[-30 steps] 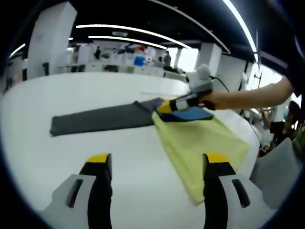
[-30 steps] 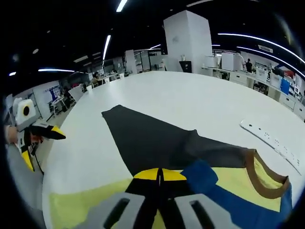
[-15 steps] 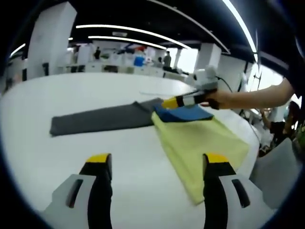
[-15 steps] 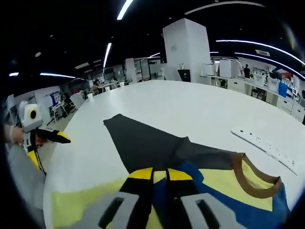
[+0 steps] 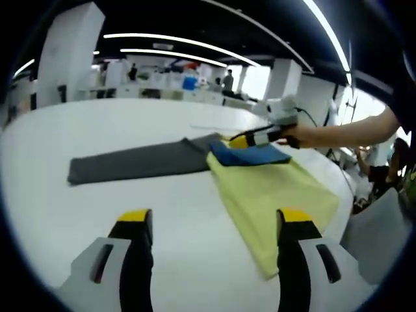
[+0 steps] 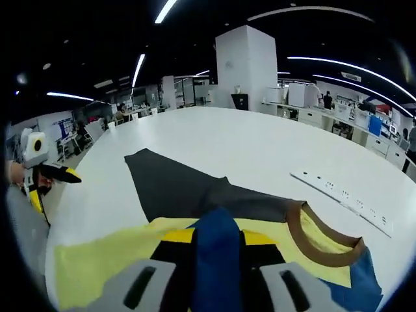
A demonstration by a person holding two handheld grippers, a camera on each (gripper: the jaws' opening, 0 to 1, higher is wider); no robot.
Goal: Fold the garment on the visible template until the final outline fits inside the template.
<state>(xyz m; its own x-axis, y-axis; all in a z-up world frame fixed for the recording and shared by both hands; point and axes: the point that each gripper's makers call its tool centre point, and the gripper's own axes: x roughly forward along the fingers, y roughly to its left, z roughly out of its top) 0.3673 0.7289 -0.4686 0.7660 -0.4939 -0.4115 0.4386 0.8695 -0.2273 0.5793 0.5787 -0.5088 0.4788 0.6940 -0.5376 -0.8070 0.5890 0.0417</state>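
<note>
One garment (image 5: 260,188); one white table (image 5: 97,195); one power strip (image 6: 341,201); two tongs (image 5: 208,224) (image 6: 208,237).

Your garment (image 5: 273,192) reads pale yellow across the body, its dark grey sleeve (image 5: 133,162) running out over the white table (image 5: 97,123). Beside that sleeve there's a royal blue panel (image 5: 250,155), and a brown collar (image 6: 322,240). Your gripper jaws are black, tipped yellow.

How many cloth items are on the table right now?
2. A dark grey cloth lies flat toward the table's middle; the yellow-and-blue garment overlaps its end, a blue fold pinched in the right tool. More may be hidden beneath.
</note>
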